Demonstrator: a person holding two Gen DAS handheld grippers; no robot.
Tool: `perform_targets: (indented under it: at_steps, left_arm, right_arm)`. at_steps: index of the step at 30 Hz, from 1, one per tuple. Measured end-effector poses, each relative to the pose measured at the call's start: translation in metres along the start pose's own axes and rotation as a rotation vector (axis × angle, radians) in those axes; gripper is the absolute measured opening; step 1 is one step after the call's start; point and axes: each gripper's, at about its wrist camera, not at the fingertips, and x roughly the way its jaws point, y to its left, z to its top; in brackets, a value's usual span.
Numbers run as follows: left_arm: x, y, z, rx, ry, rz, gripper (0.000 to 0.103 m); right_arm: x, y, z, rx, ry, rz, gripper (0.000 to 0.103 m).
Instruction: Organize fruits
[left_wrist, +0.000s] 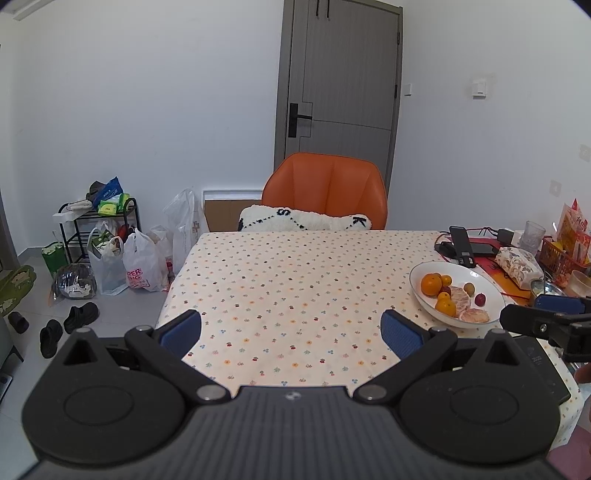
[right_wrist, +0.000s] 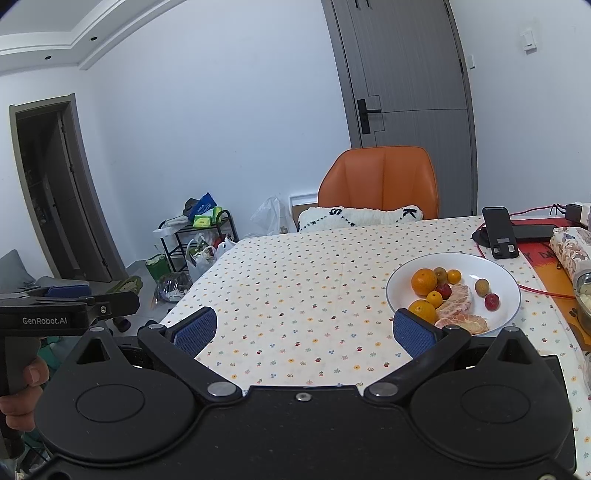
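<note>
Both your left gripper (left_wrist: 291, 328) and right gripper (right_wrist: 304, 325) hang wide open, empty. In the white bowl (right_wrist: 509, 280), the peeled citrus segments (right_wrist: 456, 299) look squishy; grab the firm big orange (right_wrist: 423, 281) round its middle, gently.

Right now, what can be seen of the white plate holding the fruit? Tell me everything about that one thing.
The white plate is a wide, shallow, round dish with a thin dark line along its rim; it looks like glazed ceramic. It sits flat on the flowered tablecloth, toward the table's right side, nearer than the black phone. Fruit lies in it: oranges, peeled citrus pieces and small red and brownish fruits, bunched toward its left and near side, leaving bare white on the right. Neither gripper touches it.
</note>
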Motion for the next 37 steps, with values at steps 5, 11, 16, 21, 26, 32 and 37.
perform_targets:
  at_steps: [5, 11, 16, 21, 26, 32, 37]
  left_arm:
    - [0.0, 0.0004, -0.0002, 0.0, 0.001, 0.0, 0.102]
    - [0.0025, 0.0008, -0.003, -0.002, 0.007, -0.002, 0.102]
    - [0.0033, 0.0002, -0.0028, -0.004, 0.006, -0.005, 0.102]
    - [0.0036, -0.0003, -0.0035, -0.004, 0.007, -0.007, 0.102]
    - [0.004, -0.0004, -0.0036, -0.006, 0.007, -0.006, 0.102]
    - [0.006, -0.0021, -0.0027, 0.004, 0.01, -0.004, 0.102]
    - [0.0069, -0.0037, -0.0042, 0.01, 0.009, -0.011, 0.102]
  right_arm:
    - [-0.0001, 0.0, -0.0003, 0.0, 0.001, -0.001, 0.103]
    - [0.0001, -0.0003, -0.0005, 0.001, 0.002, -0.001, 0.103]
    - [0.0002, -0.0013, -0.0006, 0.001, 0.002, -0.001, 0.103]
    - [0.0005, -0.0009, -0.0008, -0.001, 0.003, -0.001, 0.103]
    - [0.0004, -0.0007, -0.001, -0.001, 0.001, -0.002, 0.103]
    - [0.0013, -0.0015, -0.0012, 0.0, 0.003, -0.002, 0.103]
    - [0.002, -0.0019, -0.0022, 0.002, 0.005, -0.003, 0.103]
